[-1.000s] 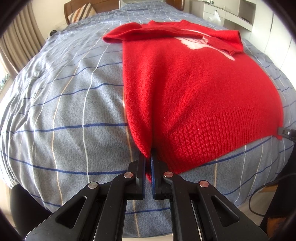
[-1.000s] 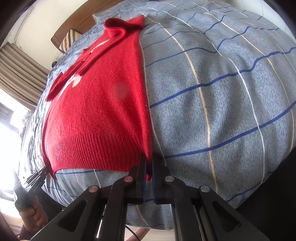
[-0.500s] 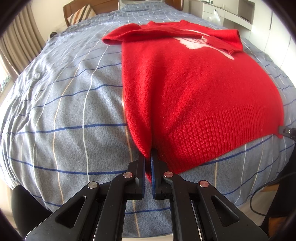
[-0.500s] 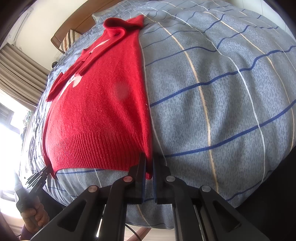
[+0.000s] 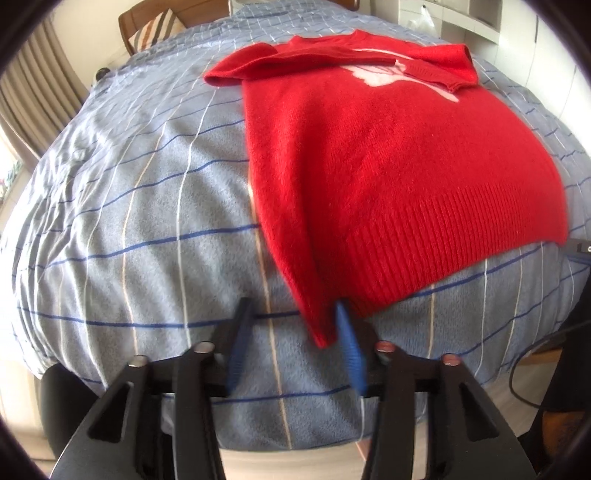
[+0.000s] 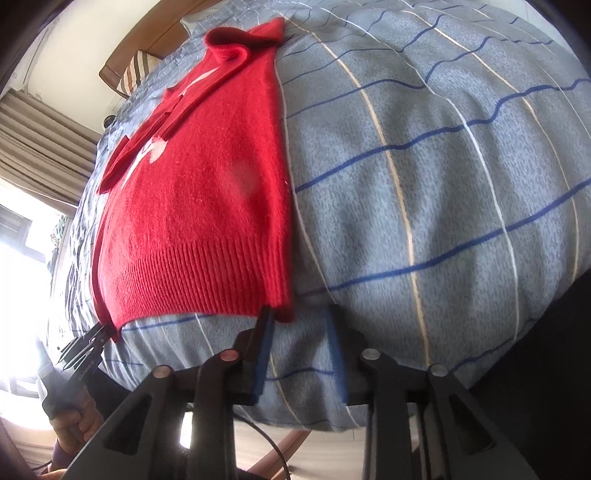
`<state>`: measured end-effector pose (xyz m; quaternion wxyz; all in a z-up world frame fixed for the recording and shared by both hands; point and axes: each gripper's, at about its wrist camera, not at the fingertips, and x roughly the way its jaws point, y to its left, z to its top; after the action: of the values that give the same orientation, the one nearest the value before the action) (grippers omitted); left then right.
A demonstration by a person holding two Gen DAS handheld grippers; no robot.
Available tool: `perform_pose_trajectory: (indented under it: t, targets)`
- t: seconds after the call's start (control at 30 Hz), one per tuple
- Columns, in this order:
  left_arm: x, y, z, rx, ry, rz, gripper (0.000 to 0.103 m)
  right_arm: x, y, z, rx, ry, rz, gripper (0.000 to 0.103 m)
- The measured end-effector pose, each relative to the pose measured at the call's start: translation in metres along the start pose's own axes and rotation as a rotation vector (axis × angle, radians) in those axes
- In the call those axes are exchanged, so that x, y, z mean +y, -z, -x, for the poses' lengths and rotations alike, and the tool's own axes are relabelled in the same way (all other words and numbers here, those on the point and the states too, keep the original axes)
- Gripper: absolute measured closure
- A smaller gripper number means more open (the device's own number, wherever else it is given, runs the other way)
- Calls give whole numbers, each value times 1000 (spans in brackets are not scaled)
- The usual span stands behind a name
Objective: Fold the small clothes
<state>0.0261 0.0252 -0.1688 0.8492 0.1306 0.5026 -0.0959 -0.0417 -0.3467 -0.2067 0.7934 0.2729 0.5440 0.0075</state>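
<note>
A red knit sweater [image 5: 388,155] with a white motif lies flat on the bed, sleeves folded across its chest, ribbed hem toward me. My left gripper [image 5: 291,314] is open; the sweater's near-left hem corner lies between its fingers, against the right blue pad. In the right wrist view the sweater [image 6: 199,206] lies at left. My right gripper [image 6: 299,317] is open, with the near-right hem corner just by its left finger. The left gripper also shows there [image 6: 86,343], at the far hem corner.
The bed has a grey-blue checked cover [image 5: 129,206] that also fills the right wrist view [image 6: 443,166]. A wooden headboard with a striped pillow [image 5: 159,29] is at the far end. White cabinets [image 5: 517,33] stand far right. Curtains [image 6: 40,147] hang left. A cable [image 5: 532,369] hangs near the bed edge.
Both grippers were shut on the sweater's hem corners; now both have opened and let the corners go. The hem lies on the bed.
</note>
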Motion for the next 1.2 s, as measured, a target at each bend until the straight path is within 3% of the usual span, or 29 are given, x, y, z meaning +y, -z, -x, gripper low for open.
perform_pose_trajectory:
  t: [0.07, 0.13, 0.2, 0.27, 0.33, 0.4, 0.53, 0.63, 0.67, 0.7, 0.73, 0.83, 0.93, 1.07, 1.2]
  targets:
    - [8, 6, 13, -12, -1, -4, 39, -3, 3, 13, 24, 42, 30, 64]
    - [23, 8, 26, -38, -17, 20, 39, 0, 0, 35, 0, 162, 108, 63]
    - [42, 6, 37, -69, -33, 71, 38, 17, -13, 61, -74, 302, 236, 63]
    - [61, -1, 43, -96, -49, 139, 37, 47, -33, 83, -167, 367, 369, 57]
    - [78, -9, 46, -125, -53, 206, 37, 86, -56, 91, -235, 339, 492, 50]
    - [85, -14, 46, -138, -62, 251, 37, 128, -76, 80, -266, 243, 629, 46]
    - [89, -13, 47, -137, -69, 300, 37, 198, -103, 13, -207, 52, 877, 46]
    - [89, -5, 45, -120, -85, 300, 36, 220, -115, -57, -160, 144, 989, 48]
    - [89, 0, 43, -109, -92, 299, 36, 218, -122, -76, -139, 164, 974, 58]
    - [91, 3, 41, -96, -100, 298, 36, 211, -133, -90, -109, 174, 933, 82]
    - [93, 6, 39, -82, -111, 300, 36, 202, -143, -92, -100, 166, 878, 94]
    - [103, 15, 35, -55, -125, 324, 36, 163, -173, -42, -234, 91, 676, 96]
    - [111, 16, 31, -35, -116, 351, 36, 96, -210, 30, -374, 95, 458, 96]
    - [108, 8, 32, -49, -99, 361, 36, -21, -247, 111, -501, 220, 179, 96]
    - [90, -6, 32, -57, -61, 336, 36, -104, -249, 142, -501, 296, 12, 96]
